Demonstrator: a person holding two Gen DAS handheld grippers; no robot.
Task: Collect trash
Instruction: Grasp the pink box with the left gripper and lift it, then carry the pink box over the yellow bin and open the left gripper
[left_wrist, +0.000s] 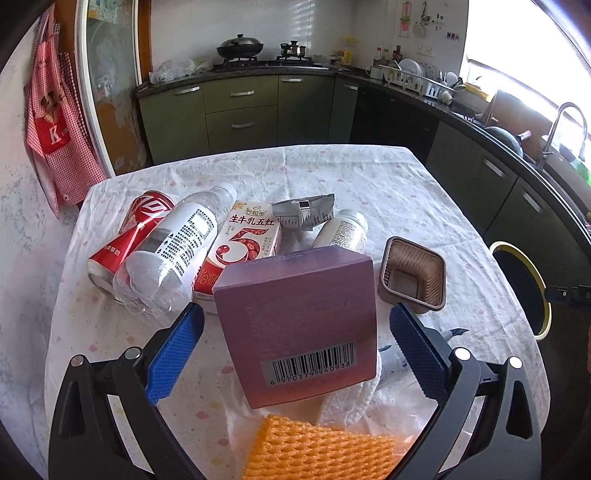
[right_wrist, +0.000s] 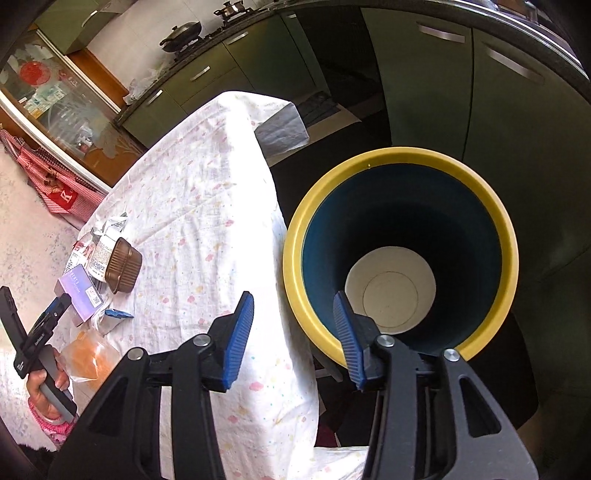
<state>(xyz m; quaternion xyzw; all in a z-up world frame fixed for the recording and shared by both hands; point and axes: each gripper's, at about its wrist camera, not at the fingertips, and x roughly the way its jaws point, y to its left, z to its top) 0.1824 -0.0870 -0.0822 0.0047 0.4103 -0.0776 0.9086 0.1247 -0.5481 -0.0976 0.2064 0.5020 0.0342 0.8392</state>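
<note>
A purple box (left_wrist: 295, 317) with a barcode stands on the clothed table (left_wrist: 332, 166), between the blue pads of my left gripper (left_wrist: 295, 312). The pads stand open, with a small gap on each side of the box. Behind it lie a red can (left_wrist: 136, 232), a clear bottle (left_wrist: 177, 251), a red-and-white carton (left_wrist: 243, 243), a silver wrapper (left_wrist: 306, 212), a small white bottle (left_wrist: 343, 230) and a brown plastic tray (left_wrist: 413, 273). My right gripper (right_wrist: 292, 297) hangs open and empty over the near rim of a yellow-rimmed blue bin (right_wrist: 399, 153).
An orange foam net (left_wrist: 314, 450) and white tissue (left_wrist: 354, 402) lie under the left gripper. The bin stands on the floor off the table's right edge (right_wrist: 280, 229). Green kitchen cabinets (left_wrist: 240, 110) run behind and to the right. A hand (right_wrist: 48, 384) holds the left gripper.
</note>
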